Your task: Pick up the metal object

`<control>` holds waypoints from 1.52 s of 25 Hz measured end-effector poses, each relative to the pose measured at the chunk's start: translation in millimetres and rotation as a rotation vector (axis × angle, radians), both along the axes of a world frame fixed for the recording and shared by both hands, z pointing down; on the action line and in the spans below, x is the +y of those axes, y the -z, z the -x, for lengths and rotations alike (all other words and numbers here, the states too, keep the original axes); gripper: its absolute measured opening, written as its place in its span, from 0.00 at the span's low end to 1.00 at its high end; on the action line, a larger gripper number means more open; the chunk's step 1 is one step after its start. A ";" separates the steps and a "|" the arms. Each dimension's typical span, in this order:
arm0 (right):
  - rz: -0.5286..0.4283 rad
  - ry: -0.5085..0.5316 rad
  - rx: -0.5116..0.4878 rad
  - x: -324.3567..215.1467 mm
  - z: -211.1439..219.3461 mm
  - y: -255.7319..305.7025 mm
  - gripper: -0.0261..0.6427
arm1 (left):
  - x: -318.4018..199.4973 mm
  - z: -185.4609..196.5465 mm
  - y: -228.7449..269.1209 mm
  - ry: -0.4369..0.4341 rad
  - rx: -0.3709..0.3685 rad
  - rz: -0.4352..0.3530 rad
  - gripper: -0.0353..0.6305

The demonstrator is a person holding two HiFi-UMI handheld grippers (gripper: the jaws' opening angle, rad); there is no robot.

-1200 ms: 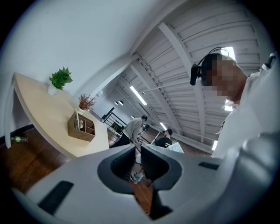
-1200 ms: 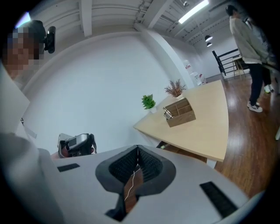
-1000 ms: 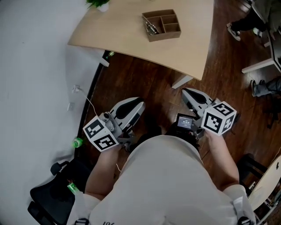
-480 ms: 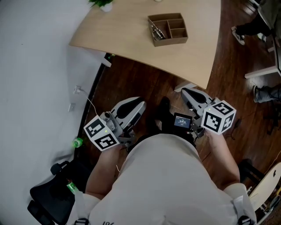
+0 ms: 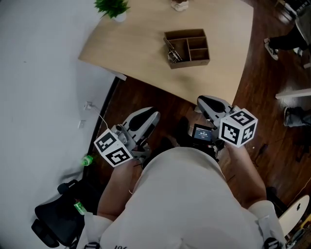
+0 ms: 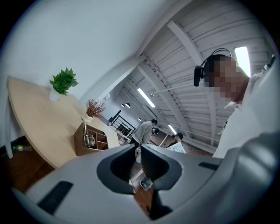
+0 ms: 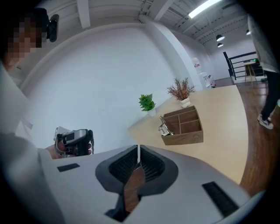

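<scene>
Fingers [image 6: 152,166] of the left gripper [image 6: 138,149] stand a narrow slit apart with nothing between them. On the right gripper [image 7: 138,152] the jaws are pressed together, also empty. In the head view the metal object [image 5: 171,50] lies in the left compartment of a wooden organiser box [image 5: 189,64], in the upper middle of the frame. The box sits on a light wooden table [image 5: 141,53]. Both grippers are at mid-frame over the dark wood floor [image 5: 146,97], well apart from it. A small potted plant [image 5: 112,7] stands on the table at the upper left.

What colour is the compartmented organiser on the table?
Brown, wood-toned organiser; clearest in the head view.
</scene>
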State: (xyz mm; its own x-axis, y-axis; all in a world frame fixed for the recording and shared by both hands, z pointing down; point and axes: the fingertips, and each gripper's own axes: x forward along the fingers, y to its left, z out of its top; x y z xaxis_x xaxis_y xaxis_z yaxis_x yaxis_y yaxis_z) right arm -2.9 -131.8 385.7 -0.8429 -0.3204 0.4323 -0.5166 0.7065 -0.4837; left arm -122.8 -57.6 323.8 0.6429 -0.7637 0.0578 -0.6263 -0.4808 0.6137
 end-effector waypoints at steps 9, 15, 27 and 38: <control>-0.025 0.045 0.037 -31.4 -4.0 -9.5 0.04 | -39.1 -7.7 -12.6 0.019 0.003 0.024 0.08; -0.107 0.008 0.072 -48.5 2.9 -2.9 0.04 | -58.9 6.4 -10.2 0.000 -0.001 0.019 0.09; -0.275 -0.073 0.106 -70.5 24.9 27.4 0.08 | -94.3 53.4 2.1 -0.012 -0.063 -0.025 0.20; -0.361 -0.009 0.268 -109.9 62.4 0.3 0.11 | -133.6 52.8 -31.6 -0.078 -0.113 0.029 0.20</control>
State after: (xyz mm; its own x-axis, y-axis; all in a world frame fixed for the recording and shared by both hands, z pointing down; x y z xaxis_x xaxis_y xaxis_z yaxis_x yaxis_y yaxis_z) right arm -65.3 -241.7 385.4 -0.7128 -0.4974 0.4945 -0.5968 0.8005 -0.0552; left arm -175.6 -191.2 355.4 0.6885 -0.7085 0.1545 -0.6535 -0.5139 0.5557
